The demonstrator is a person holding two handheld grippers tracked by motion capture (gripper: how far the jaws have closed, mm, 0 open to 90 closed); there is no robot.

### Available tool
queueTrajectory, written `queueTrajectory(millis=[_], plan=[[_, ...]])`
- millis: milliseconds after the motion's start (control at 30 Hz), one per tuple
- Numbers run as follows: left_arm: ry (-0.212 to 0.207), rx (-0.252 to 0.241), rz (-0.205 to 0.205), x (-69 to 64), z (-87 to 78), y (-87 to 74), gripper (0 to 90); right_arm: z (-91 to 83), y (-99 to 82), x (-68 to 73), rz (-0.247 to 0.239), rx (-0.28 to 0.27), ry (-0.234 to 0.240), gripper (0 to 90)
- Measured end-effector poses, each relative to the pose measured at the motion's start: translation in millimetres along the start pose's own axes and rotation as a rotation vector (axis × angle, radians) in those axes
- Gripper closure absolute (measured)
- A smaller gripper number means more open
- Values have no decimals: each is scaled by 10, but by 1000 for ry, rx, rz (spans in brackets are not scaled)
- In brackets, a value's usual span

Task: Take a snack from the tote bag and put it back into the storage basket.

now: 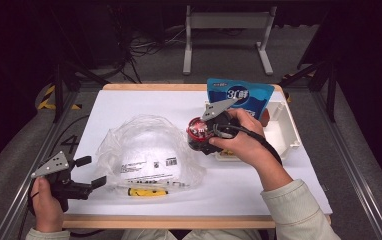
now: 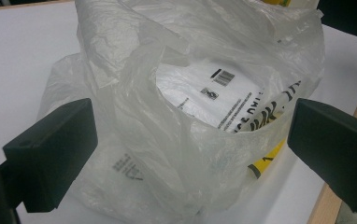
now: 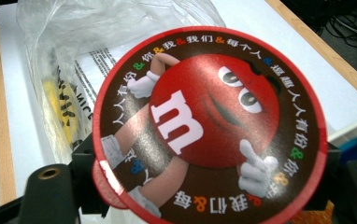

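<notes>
The right gripper (image 1: 202,136) clamps a candy tub (image 3: 209,126) between its jaws; the left gripper (image 1: 90,171) gapes before the limp bag (image 2: 186,116), whose mouth could collapse.

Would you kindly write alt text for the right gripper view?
A round candy tub with a red cartoon character on its lid sits gripped between the right gripper's black jaws. Behind it, a clear plastic bag lies on the white table.

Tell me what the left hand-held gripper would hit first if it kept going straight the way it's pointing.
Most likely the clear plastic bag: the left hand-held gripper points at it with open jaws, and the crumpled film lies directly ahead, apparently close.
</notes>
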State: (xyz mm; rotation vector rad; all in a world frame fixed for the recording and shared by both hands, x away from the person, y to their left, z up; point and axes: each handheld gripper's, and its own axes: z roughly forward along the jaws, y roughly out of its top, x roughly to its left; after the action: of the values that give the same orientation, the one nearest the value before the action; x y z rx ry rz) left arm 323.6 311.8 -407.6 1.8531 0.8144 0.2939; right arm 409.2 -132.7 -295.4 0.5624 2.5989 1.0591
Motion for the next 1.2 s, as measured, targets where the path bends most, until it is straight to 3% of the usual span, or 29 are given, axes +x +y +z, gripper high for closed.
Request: queueTrajectory(millis=[1200], plan=[[0,7,-3,-2,8,1,22,-581,-496,-326,92,17,-103,253]])
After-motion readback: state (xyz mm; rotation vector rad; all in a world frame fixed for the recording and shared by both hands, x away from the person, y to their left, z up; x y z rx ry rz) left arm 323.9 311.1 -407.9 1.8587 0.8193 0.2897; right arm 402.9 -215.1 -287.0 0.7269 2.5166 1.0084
